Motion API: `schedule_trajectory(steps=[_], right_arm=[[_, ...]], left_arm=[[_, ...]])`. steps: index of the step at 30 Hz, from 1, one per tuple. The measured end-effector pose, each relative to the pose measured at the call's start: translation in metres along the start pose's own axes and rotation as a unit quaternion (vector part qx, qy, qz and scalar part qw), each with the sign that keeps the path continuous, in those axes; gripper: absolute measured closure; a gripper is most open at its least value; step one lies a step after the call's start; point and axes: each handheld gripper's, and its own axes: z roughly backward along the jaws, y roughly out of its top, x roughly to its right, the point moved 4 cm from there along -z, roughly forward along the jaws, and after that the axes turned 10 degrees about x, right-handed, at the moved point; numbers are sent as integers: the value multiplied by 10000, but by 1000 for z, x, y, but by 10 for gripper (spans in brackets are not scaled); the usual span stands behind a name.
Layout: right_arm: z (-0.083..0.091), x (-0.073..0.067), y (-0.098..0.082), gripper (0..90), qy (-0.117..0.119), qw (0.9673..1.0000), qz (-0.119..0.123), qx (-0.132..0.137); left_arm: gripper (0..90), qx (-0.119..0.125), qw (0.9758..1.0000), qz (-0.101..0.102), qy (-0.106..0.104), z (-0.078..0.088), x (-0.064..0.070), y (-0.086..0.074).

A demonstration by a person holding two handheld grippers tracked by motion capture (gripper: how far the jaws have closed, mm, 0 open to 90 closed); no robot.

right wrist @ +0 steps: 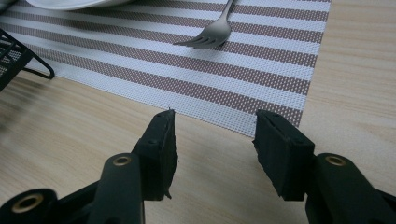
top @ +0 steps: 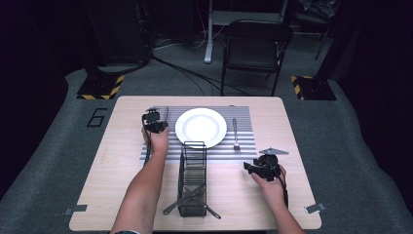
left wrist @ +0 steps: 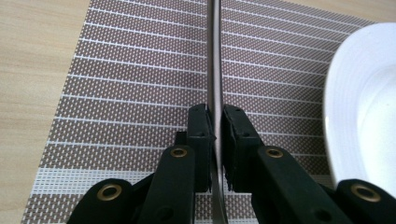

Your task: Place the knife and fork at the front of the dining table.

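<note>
Knife [left wrist: 215,70] clamped edge-on in my left claw [left wrist: 215,122], pads tight on the thin metal, over the striped placemat [left wrist: 140,70] just left of the white plate [left wrist: 364,102]. Left forearm reaches forward across the table [top: 122,161]. Right claw [right wrist: 212,140] half open, gripping nothing, low over bare wood near the fork [right wrist: 210,35]. Floor marking reads "6" [top: 97,117].

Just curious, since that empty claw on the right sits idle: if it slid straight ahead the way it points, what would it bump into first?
Probably the fork. The right claw points over bare table toward the striped placemat. It would cross the flat mat's edge first, then likely reach the fork's prongs, though depth is hard to judge.
</note>
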Motion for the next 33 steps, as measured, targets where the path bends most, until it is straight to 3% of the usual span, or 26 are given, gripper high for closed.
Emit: schedule_trajectory(steps=[3, 19, 26, 33], right_arm=[[1, 1, 0, 480, 25, 10000, -38, 10], [0, 0, -1, 482, 41, 9999, -93, 0], [0, -1, -1, 482, 20, 10000, -36, -23], [-1, -2, 0, 482, 30, 10000, -33, 10]], left_arm=[[814, 23, 10000, 64, -4, -1, -1, -1], [819, 75, 9996, -266, -41, -1, 1, 2], [787, -32, 9993, -363, -67, 1, -7, 3], [767, 18, 9989, -433, -179, 12, -13, 8]])
